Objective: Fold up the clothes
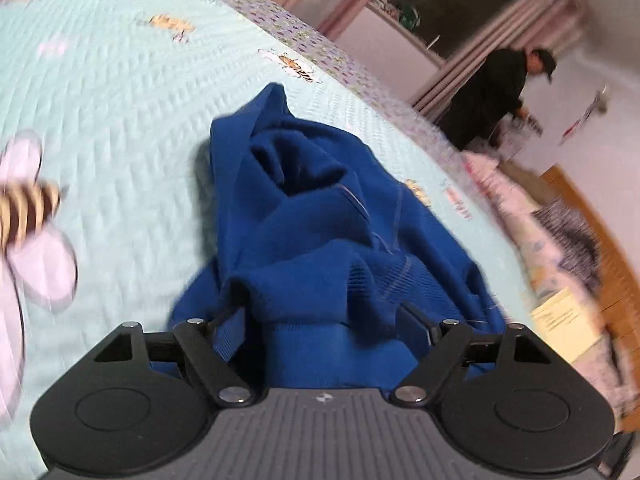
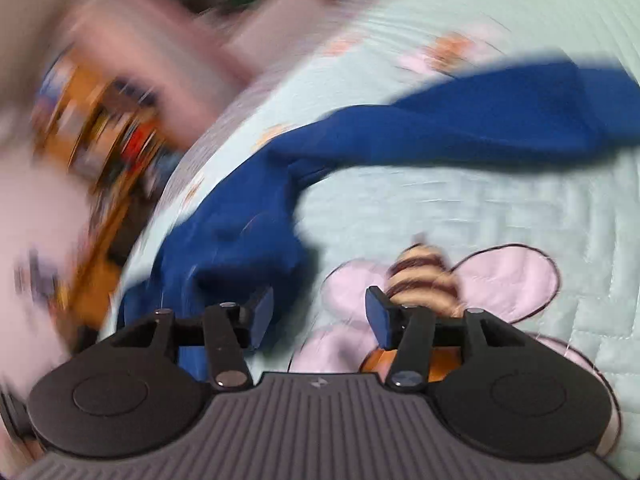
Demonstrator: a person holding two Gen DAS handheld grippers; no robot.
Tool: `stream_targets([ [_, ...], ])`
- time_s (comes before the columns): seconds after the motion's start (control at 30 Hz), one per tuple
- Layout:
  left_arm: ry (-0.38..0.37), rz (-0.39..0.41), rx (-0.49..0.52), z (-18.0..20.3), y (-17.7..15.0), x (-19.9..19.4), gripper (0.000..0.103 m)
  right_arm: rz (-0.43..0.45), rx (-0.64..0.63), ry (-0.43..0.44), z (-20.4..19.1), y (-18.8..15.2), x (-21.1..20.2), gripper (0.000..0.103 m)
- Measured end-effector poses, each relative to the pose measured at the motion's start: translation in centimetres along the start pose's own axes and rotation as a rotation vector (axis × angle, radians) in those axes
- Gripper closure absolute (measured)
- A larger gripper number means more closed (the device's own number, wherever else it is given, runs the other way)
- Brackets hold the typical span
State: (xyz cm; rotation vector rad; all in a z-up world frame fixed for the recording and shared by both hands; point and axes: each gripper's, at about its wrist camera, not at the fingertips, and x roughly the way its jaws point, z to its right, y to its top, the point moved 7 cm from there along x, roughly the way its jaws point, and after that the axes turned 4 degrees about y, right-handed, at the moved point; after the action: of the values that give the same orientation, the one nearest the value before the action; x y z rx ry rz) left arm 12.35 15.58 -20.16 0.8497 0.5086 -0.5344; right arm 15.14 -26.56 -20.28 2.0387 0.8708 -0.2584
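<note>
One crumpled royal-blue knit sweatshirt (image 1: 316, 216) is lying bunched on the pale mint quilted bedspread with bee appliqués (image 1: 120, 100). Left gripper (image 1: 324, 312) is sitting spread wide, cloth heaped between the fingers — grip unclear. Right gripper (image 2: 319, 314) is hanging released, empty, just beside the sweatshirt's edge.

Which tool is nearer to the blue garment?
Left. The left tool has the garment bunched between its fingers; the right tool is open just beside it, over the quilt.
</note>
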Motion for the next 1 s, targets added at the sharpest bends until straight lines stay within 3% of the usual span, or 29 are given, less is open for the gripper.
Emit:
stream_targets([
  [0.13, -0.015, -0.005, 0.036, 0.4, -1.0, -0.9, 0.021, 0.002, -0.477, -0.074, -5.8, -2.1, 1.1, 0.037],
  [0.17, -0.014, -0.004, 0.044, 0.4, -1.1, -1.1, 0.021, -0.005, -0.526, -0.088, -6.5, -2.4, 1.7, 0.037],
  [0.37, -0.008, -0.003, 0.091, 0.8, -1.6, -2.2, 0.015, -0.048, -0.382, -0.050, -5.5, -1.9, 5.7, 0.037],
  [0.5, -0.004, -0.007, 0.106, 0.8, -2.0, -2.7, 0.015, -0.050, -0.408, 0.011, -5.7, -1.9, 6.7, 0.040],
  [0.57, 0.002, -0.014, 0.102, 0.5, -2.1, -2.7, 0.014, -0.074, -0.407, 0.040, -6.1, -2.1, 7.0, 0.065],
  [0.6, 0.005, -0.017, 0.100, 0.4, -2.2, -2.7, 0.014, -0.086, -0.390, 0.053, -6.2, -2.1, 6.9, 0.072],
  [0.63, 0.010, -0.019, 0.102, 0.4, -2.3, -2.7, 0.013, -0.097, -0.365, 0.067, -6.2, -2.0, 6.8, 0.078],
  [0.73, 0.012, -0.023, 0.106, 0.5, -2.4, -2.8, 0.012, -0.150, -0.245, 0.138, -6.3, -2.1, 6.2, 0.081],
  [0.87, 0.014, -0.028, 0.116, 0.8, -2.6, -2.8, 0.011, -0.187, 0.185, 0.444, -6.1, -1.5, 4.4, 0.084],
  [0.93, 0.014, -0.030, 0.123, 1.0, -2.7, -2.7, 0.009, -0.126, 0.454, 0.631, -5.1, -0.1, 3.2, 0.084],
  [1.0, 0.015, -0.032, 0.129, 1.2, -2.8, -2.7, 0.008, -0.097, 0.535, 0.595, -3.2, 0.6, 3.5, 0.084],
])
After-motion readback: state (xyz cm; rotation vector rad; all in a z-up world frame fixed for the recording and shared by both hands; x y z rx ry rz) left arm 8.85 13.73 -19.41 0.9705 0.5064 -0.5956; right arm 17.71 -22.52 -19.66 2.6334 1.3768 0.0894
